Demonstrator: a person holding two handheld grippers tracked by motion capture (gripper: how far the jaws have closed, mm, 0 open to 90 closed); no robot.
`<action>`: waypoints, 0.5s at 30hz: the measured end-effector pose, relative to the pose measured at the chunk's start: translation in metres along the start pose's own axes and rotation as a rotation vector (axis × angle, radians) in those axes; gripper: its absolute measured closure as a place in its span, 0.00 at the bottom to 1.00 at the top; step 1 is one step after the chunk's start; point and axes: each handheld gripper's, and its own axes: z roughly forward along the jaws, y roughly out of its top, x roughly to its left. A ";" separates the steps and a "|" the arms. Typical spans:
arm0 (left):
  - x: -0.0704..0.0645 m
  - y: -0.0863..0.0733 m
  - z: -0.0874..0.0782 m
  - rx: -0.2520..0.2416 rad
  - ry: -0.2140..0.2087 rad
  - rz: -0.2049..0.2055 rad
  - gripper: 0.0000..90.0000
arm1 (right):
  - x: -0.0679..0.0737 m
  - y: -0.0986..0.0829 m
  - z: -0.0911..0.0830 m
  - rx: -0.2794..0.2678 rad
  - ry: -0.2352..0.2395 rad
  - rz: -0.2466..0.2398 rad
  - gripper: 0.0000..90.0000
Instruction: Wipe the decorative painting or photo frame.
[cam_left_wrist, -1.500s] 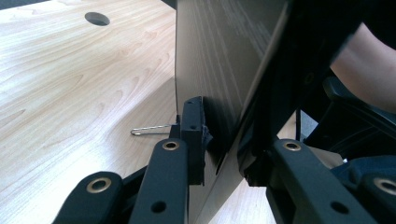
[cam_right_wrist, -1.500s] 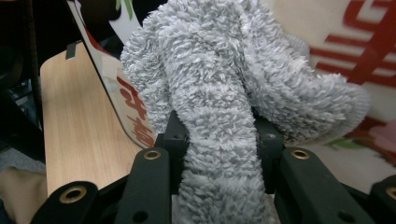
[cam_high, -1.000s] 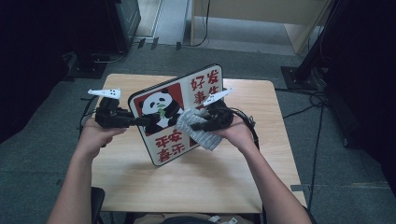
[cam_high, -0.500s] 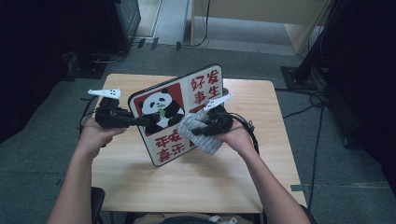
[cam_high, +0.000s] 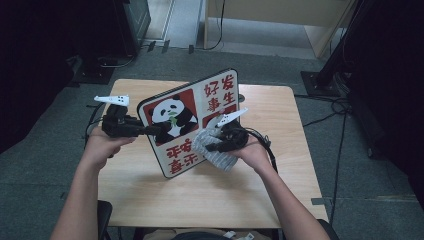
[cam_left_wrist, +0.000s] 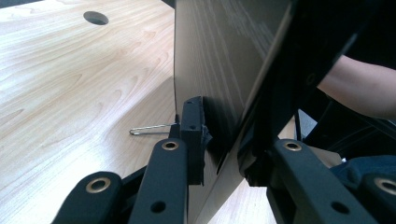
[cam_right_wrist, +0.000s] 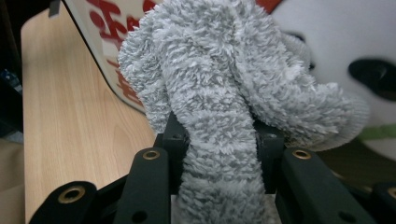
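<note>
A panda sign board (cam_high: 187, 120) with red Chinese characters stands tilted on edge over the wooden table (cam_high: 150, 195). My left gripper (cam_high: 157, 130) is shut on its left edge; in the left gripper view the jaws clamp the board's brown back (cam_left_wrist: 219, 70). A grey fluffy cloth (cam_high: 212, 152) is pinched in my right gripper (cam_high: 212, 147) and pressed against the board's lower front. In the right gripper view the cloth (cam_right_wrist: 224, 93) bulges between the jaws in front of the panda picture (cam_right_wrist: 327, 42).
A round cable hole (cam_left_wrist: 95, 17) sits in the tabletop at the far side. A thin metal wire clip (cam_left_wrist: 149, 129) lies on the wood by the board's edge. Black stands and cables (cam_high: 330, 80) are on the grey floor around the table.
The right gripper with the cloth has slid a little leftward and down across the board's front. The left gripper and board have stayed put.
</note>
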 end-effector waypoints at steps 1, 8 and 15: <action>0.000 0.000 0.000 0.000 0.000 0.000 0.83 | 0.000 -0.002 0.001 0.007 -0.001 0.002 0.74; 0.000 0.000 0.000 0.000 0.000 0.002 0.83 | -0.002 -0.014 0.011 0.027 -0.002 0.008 0.73; 0.000 0.000 0.000 0.001 0.001 0.002 0.83 | -0.003 -0.024 0.019 0.028 0.010 0.022 0.73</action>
